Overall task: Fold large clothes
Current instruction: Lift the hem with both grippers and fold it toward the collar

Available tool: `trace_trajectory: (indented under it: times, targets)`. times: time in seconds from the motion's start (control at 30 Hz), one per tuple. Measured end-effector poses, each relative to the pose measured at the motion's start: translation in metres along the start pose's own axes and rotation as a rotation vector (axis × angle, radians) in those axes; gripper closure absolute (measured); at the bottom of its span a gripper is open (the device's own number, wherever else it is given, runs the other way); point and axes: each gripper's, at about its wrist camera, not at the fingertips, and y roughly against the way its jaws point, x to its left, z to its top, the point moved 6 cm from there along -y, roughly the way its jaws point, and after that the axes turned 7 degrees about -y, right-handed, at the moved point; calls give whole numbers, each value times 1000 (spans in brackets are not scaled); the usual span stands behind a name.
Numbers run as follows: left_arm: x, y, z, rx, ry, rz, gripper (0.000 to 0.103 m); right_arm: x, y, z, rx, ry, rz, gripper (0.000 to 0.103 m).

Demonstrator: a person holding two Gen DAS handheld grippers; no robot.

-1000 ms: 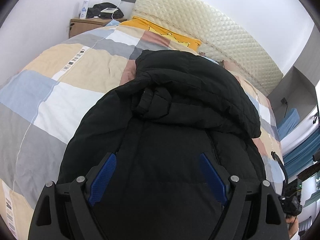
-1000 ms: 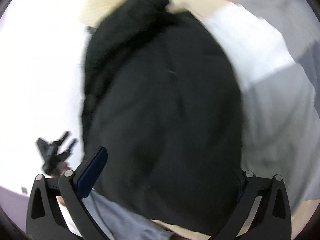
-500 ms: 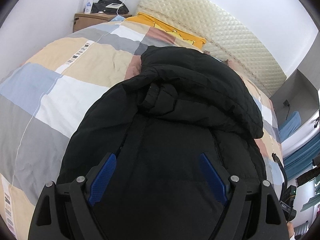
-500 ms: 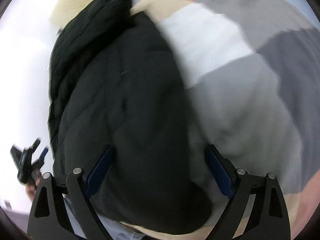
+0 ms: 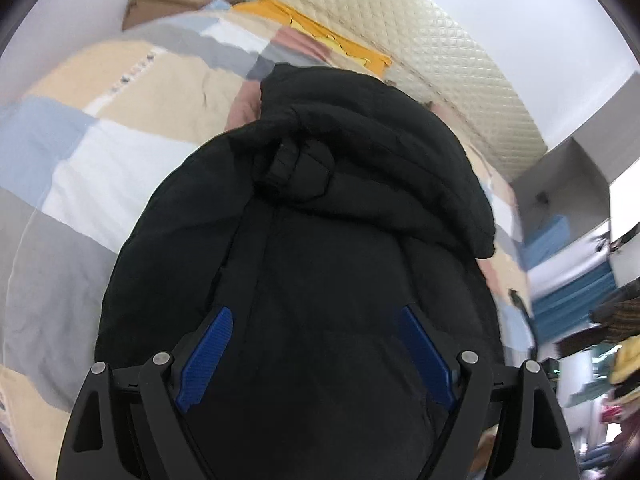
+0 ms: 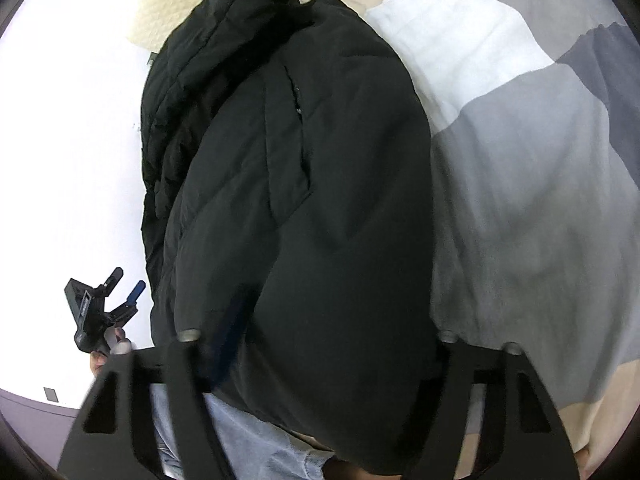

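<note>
A large black padded hooded jacket (image 5: 344, 216) lies on a patchwork bedspread (image 5: 100, 168), hood toward the headboard. My left gripper (image 5: 316, 320) hovers over the jacket's lower body, its blue-padded jaws wide open and empty. In the right wrist view the jacket (image 6: 304, 168) fills the middle. My right gripper (image 6: 324, 320) is open with the jacket's lower edge bulging between its fingers, the right pad hidden behind the fabric. The left gripper also shows in the right wrist view (image 6: 124, 286), held in a hand at the left.
A cream quilted headboard (image 5: 420, 56) and a yellow pillow (image 5: 312, 32) are at the bed's far end. A wooden nightstand (image 5: 160, 4) with a bottle and dark items stands at the back left. Shelves with blue bins (image 5: 568, 280) are at the right. Blue jeans (image 6: 248, 440) show below the jacket.
My right gripper has swung back over the jacket's lower edge, with fabric now between its open fingers. My left gripper has tilted slightly, staying open over the jacket.
</note>
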Motion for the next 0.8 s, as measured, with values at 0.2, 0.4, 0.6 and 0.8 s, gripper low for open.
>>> trace_trajectory:
  times: [0.2,0.4,0.6,0.8]
  targets:
    - [55,15,-6,109,73,87,18,17,9,0,-24,74,33,79]
    - [101,7,-36,254,190,37,12,15,13,2,-60,84,2,78]
    - [108,-15,-69,348,219,-93,12,10,9,2,-60,60,-34,68]
    - [97,-34,-83,423,154,-168,8,-11,9,2,-79,-18,-95,39]
